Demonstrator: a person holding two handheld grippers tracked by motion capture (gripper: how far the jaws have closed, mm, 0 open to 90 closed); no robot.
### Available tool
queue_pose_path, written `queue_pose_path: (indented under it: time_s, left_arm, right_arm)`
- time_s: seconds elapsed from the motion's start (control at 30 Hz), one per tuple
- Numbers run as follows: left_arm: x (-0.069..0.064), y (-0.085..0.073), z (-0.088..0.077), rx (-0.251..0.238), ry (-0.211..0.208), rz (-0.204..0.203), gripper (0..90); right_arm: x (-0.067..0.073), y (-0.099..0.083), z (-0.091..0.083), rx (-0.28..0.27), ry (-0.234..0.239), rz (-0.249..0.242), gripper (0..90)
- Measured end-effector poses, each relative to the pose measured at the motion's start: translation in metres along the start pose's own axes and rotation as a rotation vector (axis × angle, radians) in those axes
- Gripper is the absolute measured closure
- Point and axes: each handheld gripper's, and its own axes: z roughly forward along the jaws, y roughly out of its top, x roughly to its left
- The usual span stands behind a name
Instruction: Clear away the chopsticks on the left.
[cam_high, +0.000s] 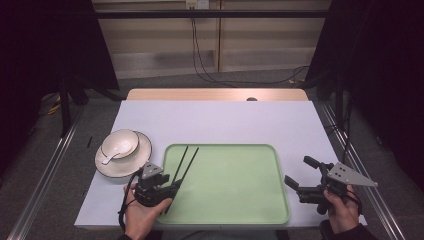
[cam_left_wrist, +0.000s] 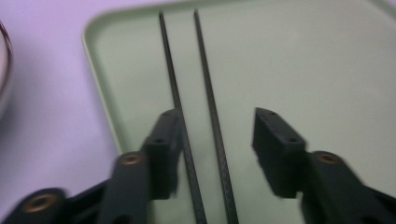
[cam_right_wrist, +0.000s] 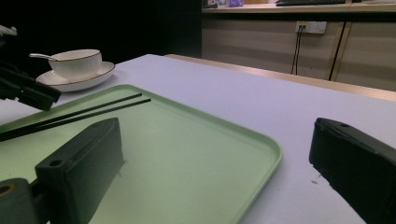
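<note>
Now | left fingers (cam_left_wrist: 215, 135) released astride chopsticks (cam_left_wrist: 208, 93) | tray (cam_high: 280, 200) | right fingers (cam_right_wrist: 219, 163) spread, empty

The right gripper (cam_right_wrist: 219, 172) holds its jaws wide apart over the green tray's (cam_right_wrist: 261, 149) near corner. Two black chopsticks (cam_right_wrist: 93, 109) lie along the tray's far edge, bowl (cam_right_wrist: 77, 63) beyond.

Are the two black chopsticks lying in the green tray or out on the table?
In the tray. Both chopsticks lie flat, side by side, on the green tray along its left side; their near ends sit between the left gripper's open jaws.
</note>
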Motion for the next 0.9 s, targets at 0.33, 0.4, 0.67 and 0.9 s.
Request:
queue_pose_path:
  time_s: [0.33, 0.4, 0.67, 0.9]
  left_arm:
    - [0.022, -0.018, -0.049, -0.234, 0.009, 0.090, 2.9]
    - [0.027, -0.024, -0.059, -0.230, 0.043, 0.067, 2.3]
    - [0.044, -0.047, -0.087, -0.313, 0.057, 0.071, 1.7]
    - [0.049, -0.047, -0.084, -0.308, 0.074, 0.029, 2.0]
  right_arm:
    - [0.001, 0.000, 0.000, -0.003, -0.006, -0.003, 2.3]
    - [0.000, 0.000, 0.001, -0.001, -0.006, -0.002, 2.3]
    - [0.001, 0.001, 0.001, 0.002, 0.001, -0.008, 2.3]
    - [-0.002, 0.000, 0.002, 0.014, 0.001, -0.009, 2.2]
